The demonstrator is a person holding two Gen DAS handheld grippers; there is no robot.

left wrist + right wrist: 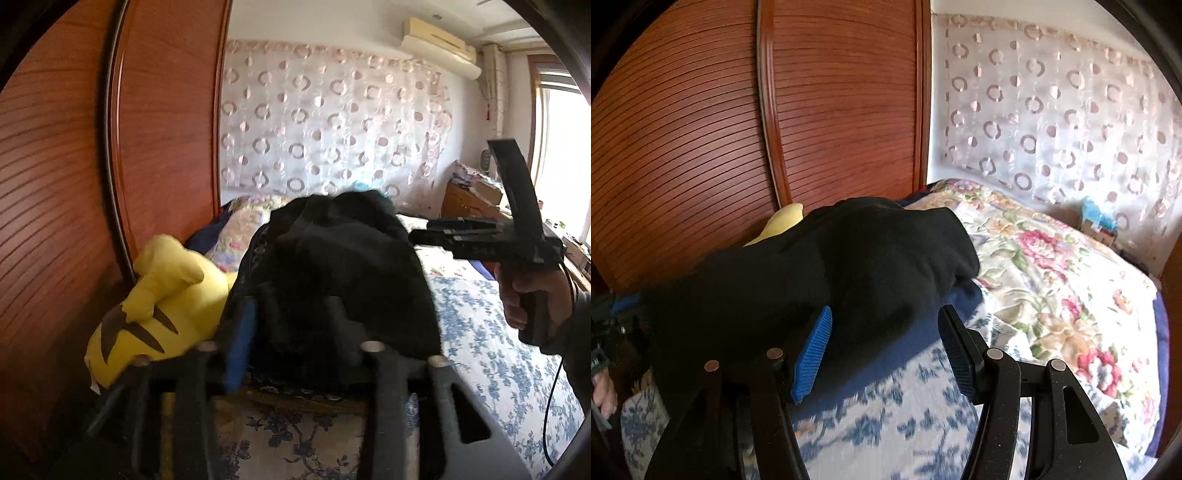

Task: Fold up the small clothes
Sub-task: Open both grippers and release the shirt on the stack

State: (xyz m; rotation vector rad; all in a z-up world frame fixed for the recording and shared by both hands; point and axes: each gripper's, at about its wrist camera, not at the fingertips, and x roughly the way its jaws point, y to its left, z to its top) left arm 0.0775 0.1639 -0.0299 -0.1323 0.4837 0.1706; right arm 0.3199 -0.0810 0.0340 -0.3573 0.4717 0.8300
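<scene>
A black garment (332, 258) lies bunched on the bed just ahead of my left gripper (290, 325). Its cloth fills the gap between the blue pad (240, 339) and the dark far finger. The jaws stand apart and do not pinch it. In the right wrist view the same black garment (831, 266) spreads across the upper left. My right gripper (884, 350) is open just short of the garment's near edge, with only bed sheet showing between its pads. The left wrist view shows the right gripper (412, 236) side-on in a hand (524, 299), beside the garment's right edge.
A yellow plush toy (162, 295) leans against the slatted wooden wardrobe (55, 184) left of the garment. The bed has a blue floral sheet (886, 424) and a flowered quilt (1052, 277) to the right. A circle-patterned curtain (1052, 110) hangs behind. A wooden cabinet (465, 203) stands by the window.
</scene>
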